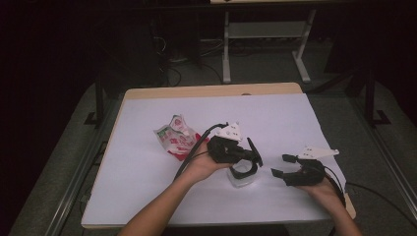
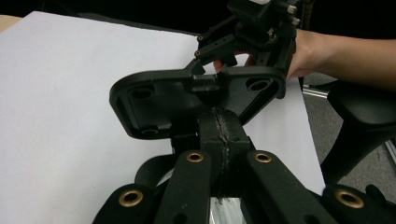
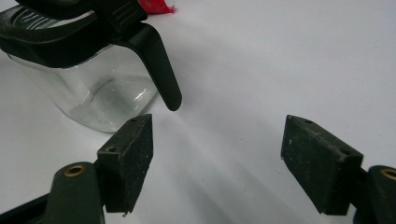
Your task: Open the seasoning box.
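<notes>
A small clear jar [image 1: 241, 180] [image 3: 100, 95] with a black rim stands on the white table cover [image 1: 147, 177]. My left gripper [image 1: 249, 154] [image 2: 219, 119] is just above it, shut on the jar's black lid [image 1: 254, 151] [image 2: 187, 95], which stands tilted up on edge. A black tab [image 3: 161, 70] hangs down from the rim toward my right gripper. My right gripper [image 1: 280, 165] [image 3: 218, 161] rests to the right of the jar, jaws open with nothing between them, pointing at the jar from a short way off.
A crumpled red and white snack bag [image 1: 176, 137] [image 3: 156, 5] lies left of the jar behind my left hand. The table's front edge [image 1: 211, 223] is close to both forearms. Beyond the far edge stand table legs [image 1: 226, 49] and cables on the floor.
</notes>
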### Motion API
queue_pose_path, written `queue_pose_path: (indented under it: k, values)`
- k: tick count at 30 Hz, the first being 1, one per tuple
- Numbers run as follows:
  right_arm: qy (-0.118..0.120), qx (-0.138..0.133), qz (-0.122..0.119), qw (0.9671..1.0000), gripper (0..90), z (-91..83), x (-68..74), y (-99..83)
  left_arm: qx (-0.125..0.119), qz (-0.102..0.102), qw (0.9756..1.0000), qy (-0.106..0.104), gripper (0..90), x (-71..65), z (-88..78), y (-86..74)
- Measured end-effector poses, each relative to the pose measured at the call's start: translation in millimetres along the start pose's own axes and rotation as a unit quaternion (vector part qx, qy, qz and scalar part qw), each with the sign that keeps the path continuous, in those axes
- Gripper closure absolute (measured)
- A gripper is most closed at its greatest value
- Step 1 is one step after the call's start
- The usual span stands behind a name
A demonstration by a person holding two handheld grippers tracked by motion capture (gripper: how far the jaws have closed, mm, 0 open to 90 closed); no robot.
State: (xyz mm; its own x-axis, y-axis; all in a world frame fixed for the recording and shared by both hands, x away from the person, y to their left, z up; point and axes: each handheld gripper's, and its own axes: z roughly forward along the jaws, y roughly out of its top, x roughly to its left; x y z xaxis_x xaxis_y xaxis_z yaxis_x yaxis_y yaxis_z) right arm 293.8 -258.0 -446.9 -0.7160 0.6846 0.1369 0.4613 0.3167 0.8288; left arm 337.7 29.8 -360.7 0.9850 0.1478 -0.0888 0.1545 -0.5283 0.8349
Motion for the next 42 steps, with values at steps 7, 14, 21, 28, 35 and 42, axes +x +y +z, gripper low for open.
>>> queue_pose_path:
  k: [7,14,21,28,35,42]
  values:
    - [0.000,0.000,-0.002,1.0000,24.9,0.7,0.6,-0.1,0.004,-0.001,1.0000,0.000,89.8,1.5,4.2,7.0]
    - [0.000,-0.003,-0.001,1.0000,24.9,-0.4,0.4,0.1,0.006,-0.006,1.0000,-0.001,89.8,5.6,10.4,12.5]
    - [0.002,-0.001,-0.003,1.0000,24.9,0.6,1.1,-0.3,0.007,-0.003,1.0000,0.002,89.8,6.6,16.2,15.3]
    - [0.001,-0.003,-0.005,1.0000,24.9,-0.1,1.0,0.4,0.007,-0.007,0.9999,0.003,89.7,6.5,19.8,14.6]
    - [0.004,-0.003,-0.004,1.0000,24.9,0.4,1.0,0.0,0.007,-0.008,0.9999,0.002,89.7,5.9,13.2,15.0]
    - [0.003,-0.003,-0.006,1.0000,24.9,1.2,2.1,0.2,0.014,-0.015,0.9998,-0.004,81.5,6.0,1.9,11.9]
